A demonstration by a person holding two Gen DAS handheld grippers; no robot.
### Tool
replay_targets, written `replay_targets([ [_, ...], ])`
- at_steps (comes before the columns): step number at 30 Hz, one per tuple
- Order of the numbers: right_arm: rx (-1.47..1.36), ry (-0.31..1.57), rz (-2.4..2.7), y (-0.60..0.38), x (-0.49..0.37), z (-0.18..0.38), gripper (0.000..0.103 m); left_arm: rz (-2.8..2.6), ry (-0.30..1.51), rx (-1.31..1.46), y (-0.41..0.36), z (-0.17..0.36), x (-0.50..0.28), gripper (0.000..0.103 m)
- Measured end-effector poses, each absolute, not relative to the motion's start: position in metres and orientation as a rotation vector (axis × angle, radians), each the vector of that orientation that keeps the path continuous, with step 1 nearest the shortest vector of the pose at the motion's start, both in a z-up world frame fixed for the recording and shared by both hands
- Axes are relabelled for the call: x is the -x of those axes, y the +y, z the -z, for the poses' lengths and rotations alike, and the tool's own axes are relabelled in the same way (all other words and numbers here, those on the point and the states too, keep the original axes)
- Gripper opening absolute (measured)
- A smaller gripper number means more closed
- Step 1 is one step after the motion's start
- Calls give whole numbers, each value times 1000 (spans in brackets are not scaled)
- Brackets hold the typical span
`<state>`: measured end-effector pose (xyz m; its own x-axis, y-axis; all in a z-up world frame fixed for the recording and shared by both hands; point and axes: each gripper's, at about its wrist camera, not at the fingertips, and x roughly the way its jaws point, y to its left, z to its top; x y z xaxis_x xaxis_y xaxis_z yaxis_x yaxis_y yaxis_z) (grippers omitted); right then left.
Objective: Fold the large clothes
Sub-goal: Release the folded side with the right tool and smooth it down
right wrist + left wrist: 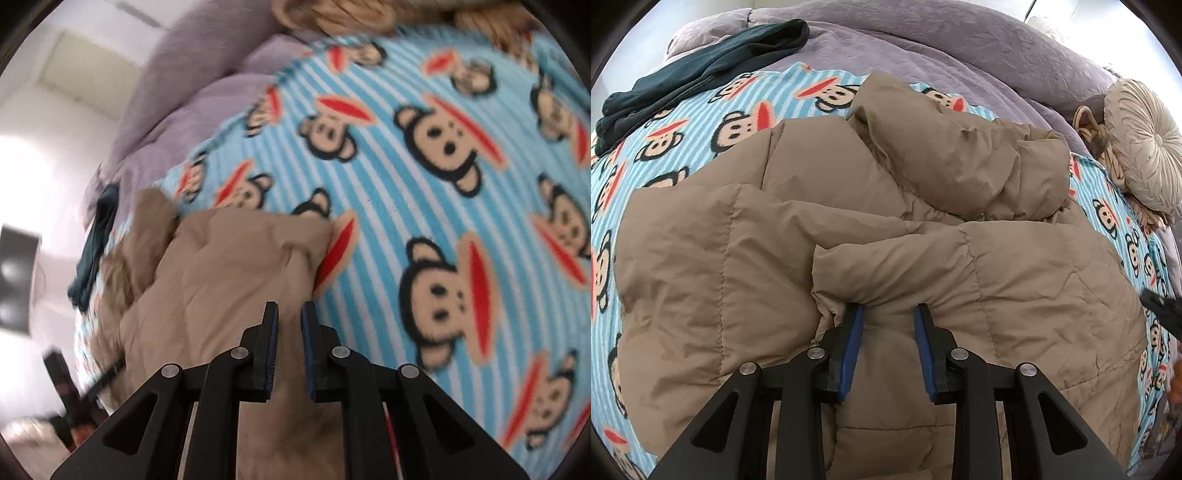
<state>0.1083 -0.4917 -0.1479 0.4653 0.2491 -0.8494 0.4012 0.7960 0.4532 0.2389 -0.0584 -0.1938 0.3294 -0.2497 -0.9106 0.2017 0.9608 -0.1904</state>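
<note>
A tan puffer jacket (775,240) lies bunched on a blue striped blanket with monkey faces (701,122). Its hood is folded over at the far side. My left gripper (889,308) is shut on a thick fold of the jacket's near edge, and the fabric puckers between the blue pads. In the right wrist view, which is blurred, my right gripper (290,306) is shut on another part of the jacket (229,258) near its edge, with the jaws narrow. The blanket (424,184) spreads to the right of it.
A dark teal garment (701,74) lies at the far left of the bed. A purple quilt (923,48) is heaped behind. A round pleated cushion (1145,147) and a woven item sit at the right. A dark shape (1163,310) shows at the right edge.
</note>
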Motion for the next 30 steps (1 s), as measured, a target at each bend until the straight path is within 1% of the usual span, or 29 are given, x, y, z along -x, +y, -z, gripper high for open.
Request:
replay_targets([
  [3,-586,1115,65,-468,-95,138,13,284,1198,43,-59,194,-238,31],
  [5,-531,1150,64,-456,-86,145,13,279,1201,43,-60,194,-238,31],
  [8,-538,1189,88,-458,-85,164,12,282,1205,41,-60,194,-238,31],
  [12,-549,1214,116,-459,-86,173,12,269,1215,30,-62,192,-239,31],
  [14,-535,1228,138,-457,-87,166,12,251,1223,25,-62,187,-237,31],
  [15,-530,1229,142,-455,-89,165,15,239,1226,23,-61,182,-235,31],
  [16,-527,1228,144,-452,-88,160,16,232,1226,21,-61,179,-232,31],
  [20,-538,1238,160,-452,-76,145,16,209,1229,-3,-55,161,-214,31],
  [26,-597,1270,174,-451,-46,138,16,199,1257,-35,-48,143,-173,31],
  [27,-607,1275,176,-449,-41,137,19,199,1263,-39,-47,141,-165,31],
  [29,-622,1284,182,-447,-29,134,36,199,1272,-46,-47,137,-150,31],
  [30,-628,1286,184,-446,-25,133,56,201,1280,-46,-47,135,-141,31],
])
